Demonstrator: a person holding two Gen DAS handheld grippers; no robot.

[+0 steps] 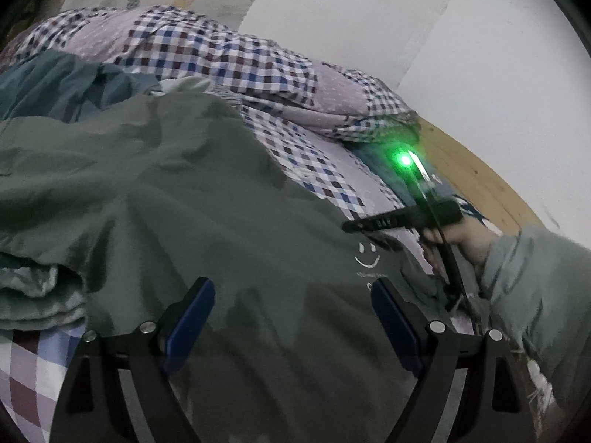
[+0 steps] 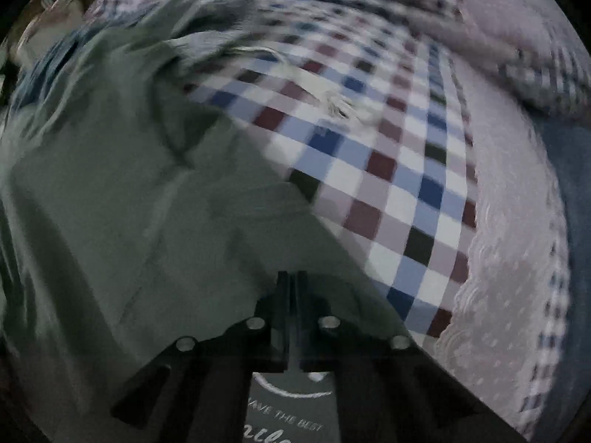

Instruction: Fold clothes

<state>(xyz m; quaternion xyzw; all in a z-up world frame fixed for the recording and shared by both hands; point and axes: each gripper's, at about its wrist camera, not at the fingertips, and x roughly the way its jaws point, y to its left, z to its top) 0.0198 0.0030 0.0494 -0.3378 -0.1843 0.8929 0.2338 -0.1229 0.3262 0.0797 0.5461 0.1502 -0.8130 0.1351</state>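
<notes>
A dull green T-shirt [image 1: 192, 199] with a white smiley print [image 1: 366, 255] lies spread over a checked bedsheet [image 1: 325, 170]. My left gripper [image 1: 295, 306] hangs over the shirt's near part, open, its blue pads [image 1: 192, 317] wide apart with nothing between them. A hand in a grey-green sleeve holds my right gripper [image 1: 351, 226], which reaches in from the right at the shirt's right edge, just above the smiley. In the right wrist view its fingers [image 2: 284, 291] are pressed together on the green T-shirt [image 2: 122, 199], with the print [image 2: 291, 393] showing beneath them.
A rumpled checked quilt [image 1: 207, 48] is piled along the far side of the bed, with a teal cloth [image 1: 55, 85] at the left. Folded pale fabric [image 1: 33, 291] sits at the near left. A wooden bed edge [image 1: 476, 181] and a white wall [image 1: 443, 37] lie to the right.
</notes>
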